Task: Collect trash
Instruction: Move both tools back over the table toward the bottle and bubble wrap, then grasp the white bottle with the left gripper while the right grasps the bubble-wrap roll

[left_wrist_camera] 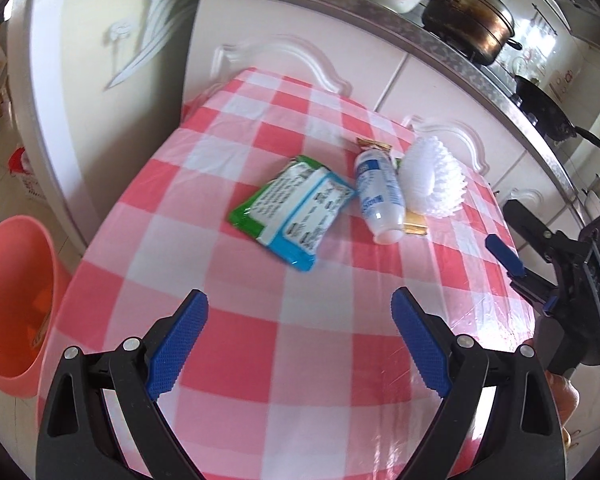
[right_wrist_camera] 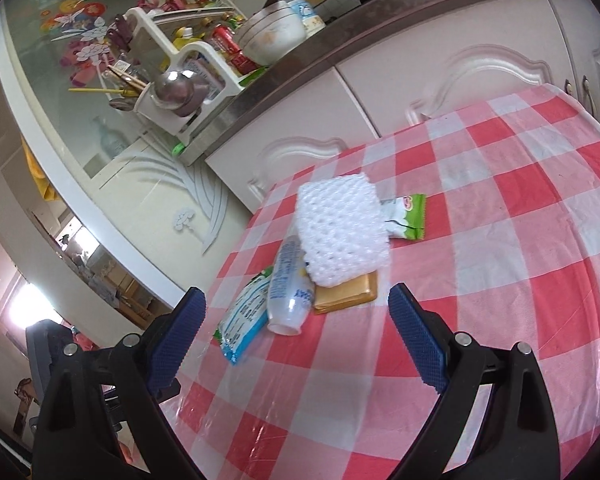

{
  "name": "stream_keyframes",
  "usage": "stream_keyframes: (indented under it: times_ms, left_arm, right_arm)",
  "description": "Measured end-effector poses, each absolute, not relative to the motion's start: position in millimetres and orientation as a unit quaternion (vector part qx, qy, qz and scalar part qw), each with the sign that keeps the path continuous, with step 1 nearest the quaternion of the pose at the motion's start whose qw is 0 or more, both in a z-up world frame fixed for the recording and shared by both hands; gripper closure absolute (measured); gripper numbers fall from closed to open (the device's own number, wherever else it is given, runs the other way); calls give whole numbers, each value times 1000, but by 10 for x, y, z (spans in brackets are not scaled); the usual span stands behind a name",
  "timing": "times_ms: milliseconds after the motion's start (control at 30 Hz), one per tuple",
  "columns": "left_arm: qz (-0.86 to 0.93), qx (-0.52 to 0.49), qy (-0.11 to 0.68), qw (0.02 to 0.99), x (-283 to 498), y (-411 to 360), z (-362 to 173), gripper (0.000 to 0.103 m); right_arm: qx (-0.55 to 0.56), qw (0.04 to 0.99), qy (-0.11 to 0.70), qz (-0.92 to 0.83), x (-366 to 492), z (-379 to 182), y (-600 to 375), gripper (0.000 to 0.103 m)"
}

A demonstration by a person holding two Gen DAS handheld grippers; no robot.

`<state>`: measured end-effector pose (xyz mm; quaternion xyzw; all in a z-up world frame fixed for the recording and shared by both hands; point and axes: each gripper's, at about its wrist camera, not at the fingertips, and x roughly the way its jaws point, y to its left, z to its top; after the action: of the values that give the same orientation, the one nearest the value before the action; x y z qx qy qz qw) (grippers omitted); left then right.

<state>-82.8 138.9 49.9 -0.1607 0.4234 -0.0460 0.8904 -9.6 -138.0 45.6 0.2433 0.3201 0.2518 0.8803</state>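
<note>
We hold left gripper (left_wrist_camera: 300, 340) and right gripper (right_wrist_camera: 298, 338) with jaws spread, empty; bottle (left_wrist_camera: 378, 196) at 12 o'clock.

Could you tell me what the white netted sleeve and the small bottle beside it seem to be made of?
White netted sleeve: likely soft foam mesh, matte, judging by its puffy open weave. Small bottle: looks like opaque white plastic, slightly glossy, with a printed blue label.
</note>
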Motion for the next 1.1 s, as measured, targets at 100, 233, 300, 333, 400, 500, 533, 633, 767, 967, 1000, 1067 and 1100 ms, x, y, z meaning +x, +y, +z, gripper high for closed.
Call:
stream_keyframes:
  times_ms: [100, 233, 300, 333, 400, 500, 533, 633, 767, 967, 1000, 1067, 1100]
  left_arm:
    - [-55, -154, 422, 892, -751, 1293, 509, 11]
    - [-67, -142, 419, 894, -648, 1163, 517, 11]
    - [-73, -132, 418, 896, -574, 1092, 515, 11]
    - [-75, -129, 418, 896, -541, 1065, 516, 11]
    - [-81, -122, 418, 896, -471, 1015, 512, 11]
    - [-91, -107, 415, 899, -359, 915, 517, 11]
    - [-95, -99, 413, 900, -314, 878, 517, 11]
    - [-107, -74, 409, 903, -196, 776, 507, 11]
    - [-115, -42, 407, 905, -63, 639, 473, 11]
    - [-119, -18, 404, 907, 122, 514, 404, 11]
    - [-120, -17, 406, 906, 162, 500, 388, 11]
    - [-121, -15, 407, 905, 207, 486, 371, 11]
    - [-122, -13, 406, 906, 229, 476, 367, 11]
  right_arm:
    - [248, 878, 327, 246, -15, 419, -1425, 10]
    - [253, 876, 334, 240, 121, 380, -1472, 10]
    - [258, 873, 338, 238, 188, 359, -1488, 10]
    - [259, 872, 340, 238, 217, 353, -1488, 10]
    - [261, 871, 342, 237, 279, 347, -1482, 10]
    - [261, 868, 348, 238, 371, 343, -1454, 10]
    - [261, 868, 349, 238, 394, 342, -1444, 10]
    - [257, 867, 354, 239, 466, 336, -1400, 10]
    - [250, 867, 358, 240, 535, 321, -1354, 10]
    - [245, 868, 361, 236, 590, 282, -1319, 10]
    - [247, 867, 362, 237, 602, 272, -1321, 10]
    - [247, 866, 366, 235, 617, 250, -1323, 10]
    - [247, 865, 368, 234, 623, 240, -1322, 10]
